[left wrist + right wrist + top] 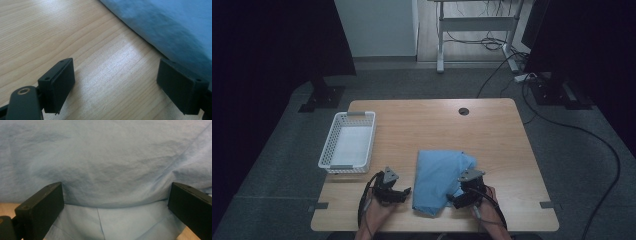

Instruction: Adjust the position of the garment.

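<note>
High view – cloth: the folded blue cloth lay on the near half of the bench, its long sides running away from you and its near corner close to the front edge.
High view – your left tongs: you held them just beside the cloth's left side, aimed at it across the wood, apparently waiting to take that edge.
High view – your right tongs: they sat over the cloth's near right part, where the fabric bunches.
High view – room: the white basket stood well apart at the far left; the bench behind and to the right of the cloth lay bare, so you had space to spread or drag.
Left gripper view – tongs: spread wide, with bare wood between the pads and nothing pinched.
Left gripper view – cloth edge: it ran diagonally past the right pad, very near it; whether it touched I could not tell.
Right gripper view – tongs: spread wide, low over the cloth.
Right gripper view – fold: a raised layer ended between the pads with a flatter layer under it; the pads did not press on either, so judged a reach, not a grip.
</note>
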`<state>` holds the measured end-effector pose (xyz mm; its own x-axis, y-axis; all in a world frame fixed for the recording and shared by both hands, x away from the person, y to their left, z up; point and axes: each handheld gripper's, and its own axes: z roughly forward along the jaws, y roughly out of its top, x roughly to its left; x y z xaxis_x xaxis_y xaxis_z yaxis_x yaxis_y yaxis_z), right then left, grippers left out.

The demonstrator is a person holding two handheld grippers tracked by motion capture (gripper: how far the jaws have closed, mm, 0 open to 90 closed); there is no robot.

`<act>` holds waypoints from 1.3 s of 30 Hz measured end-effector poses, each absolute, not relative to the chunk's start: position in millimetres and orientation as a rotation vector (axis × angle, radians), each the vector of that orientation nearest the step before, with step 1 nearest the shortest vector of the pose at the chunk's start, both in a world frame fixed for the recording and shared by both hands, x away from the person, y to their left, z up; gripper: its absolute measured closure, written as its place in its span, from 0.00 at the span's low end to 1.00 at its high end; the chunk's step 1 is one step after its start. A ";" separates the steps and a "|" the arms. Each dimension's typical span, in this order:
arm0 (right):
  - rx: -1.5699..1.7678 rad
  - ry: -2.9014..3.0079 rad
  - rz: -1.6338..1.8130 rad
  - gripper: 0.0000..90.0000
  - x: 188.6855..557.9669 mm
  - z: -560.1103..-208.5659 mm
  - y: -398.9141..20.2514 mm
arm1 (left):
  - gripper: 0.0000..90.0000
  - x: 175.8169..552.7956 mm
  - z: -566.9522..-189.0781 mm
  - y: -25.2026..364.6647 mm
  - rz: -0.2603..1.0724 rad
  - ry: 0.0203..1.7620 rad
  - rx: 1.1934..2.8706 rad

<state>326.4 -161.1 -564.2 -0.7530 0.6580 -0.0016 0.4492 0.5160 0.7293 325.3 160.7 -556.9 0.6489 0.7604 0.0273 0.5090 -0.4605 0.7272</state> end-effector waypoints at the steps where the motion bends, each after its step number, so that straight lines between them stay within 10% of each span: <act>1: 0.934 2.482 1.073 0.00 327.9 -564.1 -160.2 | 0.16 324.3 -556.9 161.0 0.458 0.982 2.161; 39: 0.918 2.488 1.076 0.00 399.4 -562.5 -127.9 | 0.20 315.5 -556.8 163.6 0.478 1.017 2.141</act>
<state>399.4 -127.9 -562.5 -0.7594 0.6506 -0.0030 0.4435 0.5210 0.7293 315.5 163.6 -556.8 0.6224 0.7822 0.0276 0.5205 -0.4399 0.7318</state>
